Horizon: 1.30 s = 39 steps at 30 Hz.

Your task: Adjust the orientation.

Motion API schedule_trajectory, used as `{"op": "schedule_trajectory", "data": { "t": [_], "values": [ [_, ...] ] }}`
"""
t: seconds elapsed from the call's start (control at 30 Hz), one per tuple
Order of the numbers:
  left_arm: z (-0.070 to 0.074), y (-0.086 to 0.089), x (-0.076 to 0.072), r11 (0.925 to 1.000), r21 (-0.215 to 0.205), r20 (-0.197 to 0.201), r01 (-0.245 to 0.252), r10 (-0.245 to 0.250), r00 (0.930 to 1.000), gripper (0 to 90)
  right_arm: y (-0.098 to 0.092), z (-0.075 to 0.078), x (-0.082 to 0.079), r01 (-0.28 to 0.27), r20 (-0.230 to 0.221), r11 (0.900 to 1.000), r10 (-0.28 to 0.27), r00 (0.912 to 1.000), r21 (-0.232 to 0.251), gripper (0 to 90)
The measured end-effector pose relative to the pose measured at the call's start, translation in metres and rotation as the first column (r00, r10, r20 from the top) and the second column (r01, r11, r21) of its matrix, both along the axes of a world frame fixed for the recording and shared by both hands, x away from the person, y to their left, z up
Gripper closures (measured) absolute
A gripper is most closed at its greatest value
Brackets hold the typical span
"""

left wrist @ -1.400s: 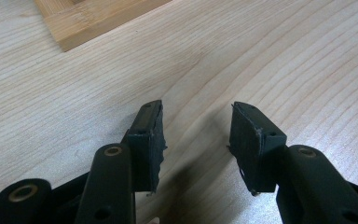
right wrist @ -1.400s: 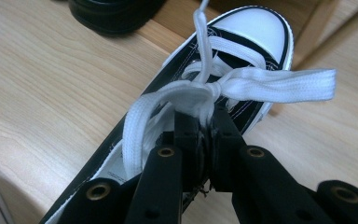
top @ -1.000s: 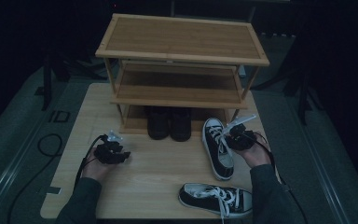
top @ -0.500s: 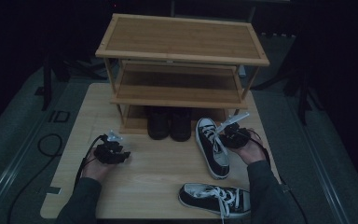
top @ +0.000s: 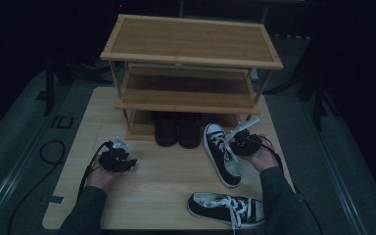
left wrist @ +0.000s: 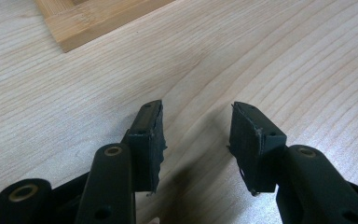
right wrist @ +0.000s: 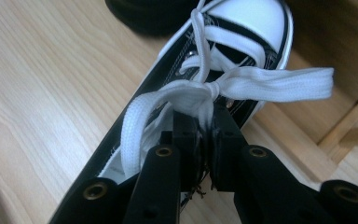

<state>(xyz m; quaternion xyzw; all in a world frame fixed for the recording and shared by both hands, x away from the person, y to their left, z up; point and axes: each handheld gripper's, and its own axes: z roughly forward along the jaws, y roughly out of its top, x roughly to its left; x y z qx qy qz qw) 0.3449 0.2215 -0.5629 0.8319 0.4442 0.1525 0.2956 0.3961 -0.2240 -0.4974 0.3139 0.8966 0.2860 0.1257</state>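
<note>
Right hand-held gripper (right wrist: 204, 140): jaws pressed together on the sneaker (top: 222, 154), at the upper's edge beside the lace knot; whether some lace is pinched too, cannot tell. Left hand-held gripper (left wrist: 198, 140): jaws apart, nothing between them, low over bare tabletop (top: 156, 188) at the left.

Sneaker position: on the tabletop, right of centre, just in front of the shoe rack (top: 191, 63). Toe cap points at the rack's bottom tier, heel toward the person; long axis runs front to back, slightly slanted. Just beside its toe, a dark pair of shoes (top: 178, 129) sits under the rack.

Second sneaker (top: 226, 209) lies near the front edge, long axis crosswise, well apart from the first.

Handling, judged: light, soft canvas upper, stiffer rubber sole. Laces are loose and floppy, a poor hold; the shoe would swing. Better purchase at the collar or heel edge, where the fabric is doubled.
</note>
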Motion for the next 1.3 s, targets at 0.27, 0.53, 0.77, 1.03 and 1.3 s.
{"op": "schedule_trajectory", "data": {
  "t": [0.27,0.53,0.77,1.03,1.3],
  "values": [
    [0.0,0.0,0.0,1.0,-0.001,0.001,0.001,-0.001,1.0,55.1,-0.001,0.006,-0.008,0.023,0.008,0.999,-0.023,0.9997,-0.022,66.3],
    [0.0,0.0,0.0,1.0,0.002,0.003,-0.001,0.001,1.0,55.1,-0.014,0.019,-0.028,0.064,0.044,0.997,-0.063,0.9971,-0.032,58.2],
    [0.0,0.0,0.0,1.0,0.003,0.002,-0.001,0.001,1.0,55.1,-0.024,0.028,-0.046,0.105,0.07,0.994,-0.104,0.9921,-0.017,56.2],
    [0.0,0.0,0.0,1.0,0.0,0.0,0.0,0.0,1.0,55.1,-0.029,0.03,-0.064,0.101,0.064,0.995,-0.1,0.9929,-0.01,56.8],
    [0.0,0.0,0.0,1.0,0.004,0.001,-0.001,0.001,1.0,55.1,-0.034,0.022,-0.078,0.118,0.041,0.993,-0.118,0.9922,-0.002,56.8]
  ]
}}
